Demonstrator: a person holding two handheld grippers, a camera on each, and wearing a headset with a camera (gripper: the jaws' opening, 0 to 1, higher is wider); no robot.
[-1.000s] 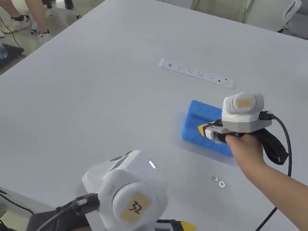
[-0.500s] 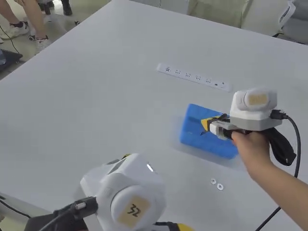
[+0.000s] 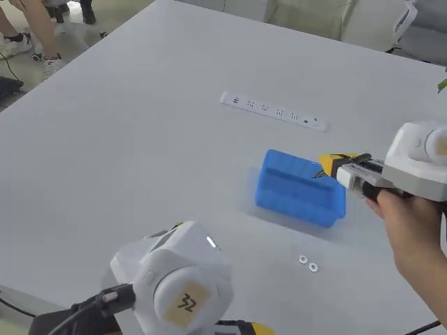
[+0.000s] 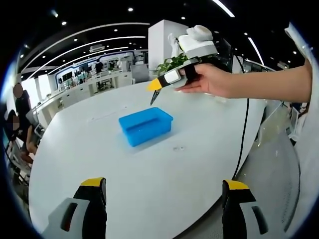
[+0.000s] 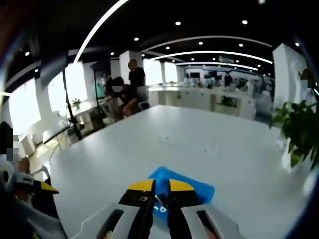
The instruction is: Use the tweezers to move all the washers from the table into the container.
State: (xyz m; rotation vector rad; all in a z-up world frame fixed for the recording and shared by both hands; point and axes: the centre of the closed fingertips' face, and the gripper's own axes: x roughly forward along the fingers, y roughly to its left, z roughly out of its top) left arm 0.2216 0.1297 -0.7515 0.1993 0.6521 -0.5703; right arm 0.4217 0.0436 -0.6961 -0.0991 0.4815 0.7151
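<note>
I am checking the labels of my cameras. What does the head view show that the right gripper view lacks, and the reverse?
The head view adds two washers on the table, near the blue container. The right gripper view adds the ceiling lights. Both share the container and the right gripper, fingers shut on the tweezers.

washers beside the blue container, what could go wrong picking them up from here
The two washers lie flat and close together on the table, so the tweezers held in the right gripper could slip or flick one away. The blue container sits unheld, with the open left gripper well back from it; a knock on its wall might shift it.
</note>
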